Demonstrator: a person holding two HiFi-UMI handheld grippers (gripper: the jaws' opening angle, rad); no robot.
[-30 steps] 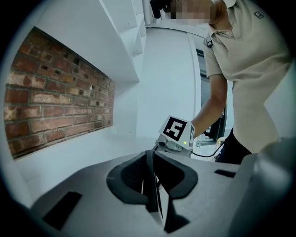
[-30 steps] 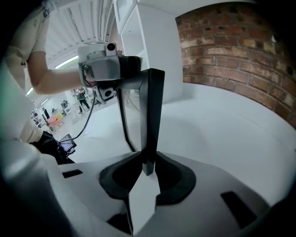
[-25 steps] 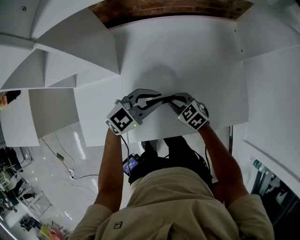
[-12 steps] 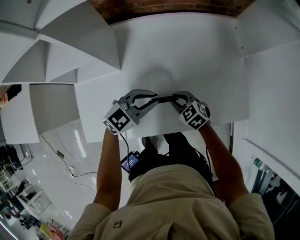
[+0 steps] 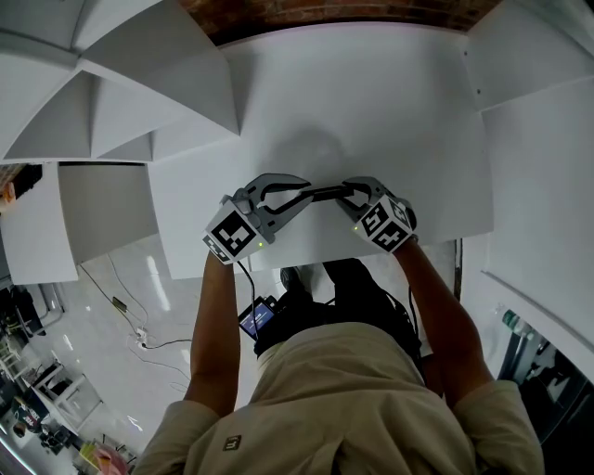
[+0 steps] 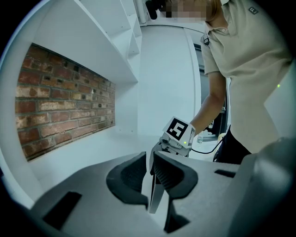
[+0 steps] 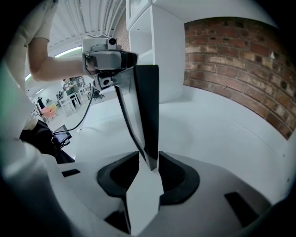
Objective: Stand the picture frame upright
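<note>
Just above the white table a thin picture frame hangs between my two grippers. It has a pale face and a dark back panel. My left gripper is shut on one end, with the frame's thin edge running between its pads. At the other end my right gripper has just been opening its jaws. The frame's corner still stands between them, and the pads look barely clear of it. In the right gripper view the frame stands on edge, running up to the left gripper.
White shelf units stand left of the table, and a white panel stands to the right. A brick wall closes the back. The table's near edge lies just under the grippers, with my body, a cable and the floor below it.
Both grippers and the frame between them keep their place near the table's front edge. Only the head view has drifted a little.
</note>
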